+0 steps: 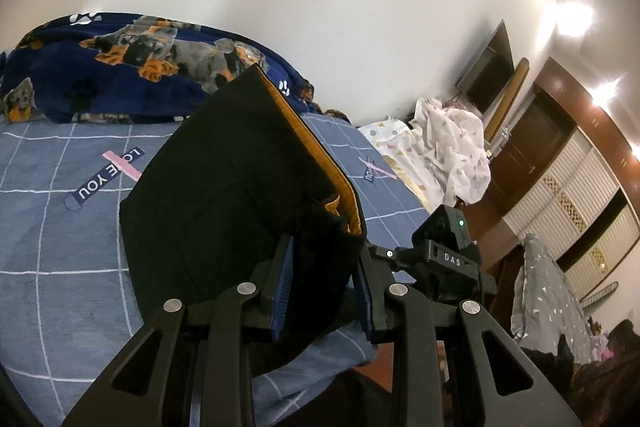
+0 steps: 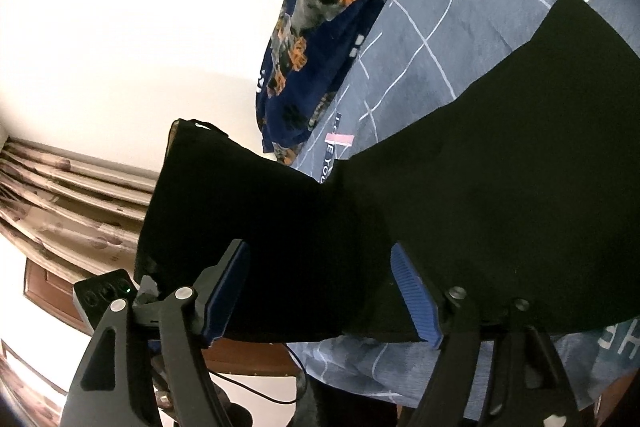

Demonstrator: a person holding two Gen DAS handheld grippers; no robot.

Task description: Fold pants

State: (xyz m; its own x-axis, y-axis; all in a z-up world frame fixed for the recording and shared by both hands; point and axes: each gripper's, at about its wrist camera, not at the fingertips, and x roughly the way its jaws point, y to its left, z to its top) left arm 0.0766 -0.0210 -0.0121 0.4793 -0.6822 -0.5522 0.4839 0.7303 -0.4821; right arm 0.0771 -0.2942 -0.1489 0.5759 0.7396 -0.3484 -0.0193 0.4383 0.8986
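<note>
Left wrist view shows the left gripper [image 1: 324, 283] with its blue pads [image 1: 282, 291] partly closed around a bunched edge of the black pants [image 1: 224, 211], whose orange lining [image 1: 316, 151] faces up over the grid-patterned bedsheet [image 1: 52, 227]. On the right wrist view, the right gripper [image 2: 324, 291] stands wide apart, black cloth between its pads; whether they grip it, I cannot tell. A dog-print blanket [image 2: 332, 23] lies beyond.
</note>
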